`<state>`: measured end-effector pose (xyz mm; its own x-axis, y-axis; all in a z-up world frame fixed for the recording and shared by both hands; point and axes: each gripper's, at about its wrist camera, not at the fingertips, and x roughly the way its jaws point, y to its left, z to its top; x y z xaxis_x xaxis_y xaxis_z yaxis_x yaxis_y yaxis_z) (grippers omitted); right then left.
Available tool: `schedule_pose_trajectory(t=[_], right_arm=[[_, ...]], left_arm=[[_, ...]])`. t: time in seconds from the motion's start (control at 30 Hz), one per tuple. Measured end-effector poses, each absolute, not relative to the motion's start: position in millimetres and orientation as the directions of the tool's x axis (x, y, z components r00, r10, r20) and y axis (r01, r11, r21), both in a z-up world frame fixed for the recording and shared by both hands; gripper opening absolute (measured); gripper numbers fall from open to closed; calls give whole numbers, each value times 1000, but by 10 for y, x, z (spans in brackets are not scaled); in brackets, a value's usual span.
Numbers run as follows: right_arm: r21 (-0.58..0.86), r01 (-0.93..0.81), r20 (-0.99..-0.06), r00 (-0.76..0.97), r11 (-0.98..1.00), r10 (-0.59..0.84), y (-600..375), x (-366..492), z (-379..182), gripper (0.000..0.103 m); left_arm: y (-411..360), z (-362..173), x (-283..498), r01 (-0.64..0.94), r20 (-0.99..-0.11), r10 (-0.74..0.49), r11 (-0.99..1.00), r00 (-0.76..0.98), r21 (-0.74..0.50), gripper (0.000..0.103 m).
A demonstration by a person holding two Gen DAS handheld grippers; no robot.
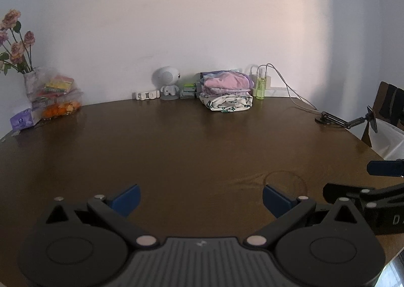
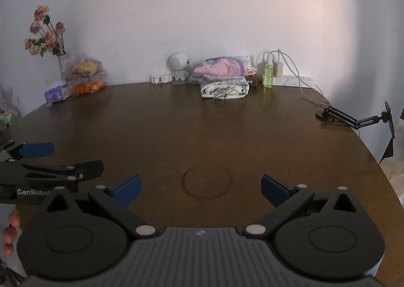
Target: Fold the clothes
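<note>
**Left wrist – table stock, both claws empty**

Left wrist: left gripper (image 1: 200,198) jaws spread wide, nothing between, over bare brown table (image 1: 176,148). Folded clothes stack (image 1: 227,90) at 12 o'clock by wall; green bottle (image 1: 260,86) just beside it. Flowers (image 1: 15,42) at 10.

Right wrist: right gripper (image 2: 199,188) jaws apart, empty. Clothes stack (image 2: 223,77) at 12, far edge. Phone-holder arm (image 2: 353,118) at 2.

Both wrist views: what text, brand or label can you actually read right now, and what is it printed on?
"GenRobot", last letter cut off by the right gripper's body: white print on the side of the left gripper as the right wrist view shows it.
"D", the rest out of frame: on the right gripper at the left wrist view's edge.
Purple tissue pack, snack packets, green bottle: print too blurred to read.
</note>
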<state>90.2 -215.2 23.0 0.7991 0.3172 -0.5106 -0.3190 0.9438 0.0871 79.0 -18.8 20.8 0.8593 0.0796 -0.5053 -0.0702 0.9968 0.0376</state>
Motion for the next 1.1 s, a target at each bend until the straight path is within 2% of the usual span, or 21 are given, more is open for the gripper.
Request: schedule_pose_trajectory(t=[0.2,0.47,0.8,1.1], right_arm=[[72,-330,-529,788,941,317,-2035,727,168,103],[62,-338,-546,776,939,315,-1922,699,63,103],[104,-325,-574,752,940,324,-1927,647,-81,103],[83,-306,-603,742,948,293,-1886,666,-185,103]], left_arm=[[-145,105,680,-72,-522,68,997,850,13,103],[-125,3,634,-96,-497,99,995,862,31,103],[-87,-123,580,-71,-537,66,997,841,10,103],[-82,-246,631,-87,-585,76,996,807,10,103]])
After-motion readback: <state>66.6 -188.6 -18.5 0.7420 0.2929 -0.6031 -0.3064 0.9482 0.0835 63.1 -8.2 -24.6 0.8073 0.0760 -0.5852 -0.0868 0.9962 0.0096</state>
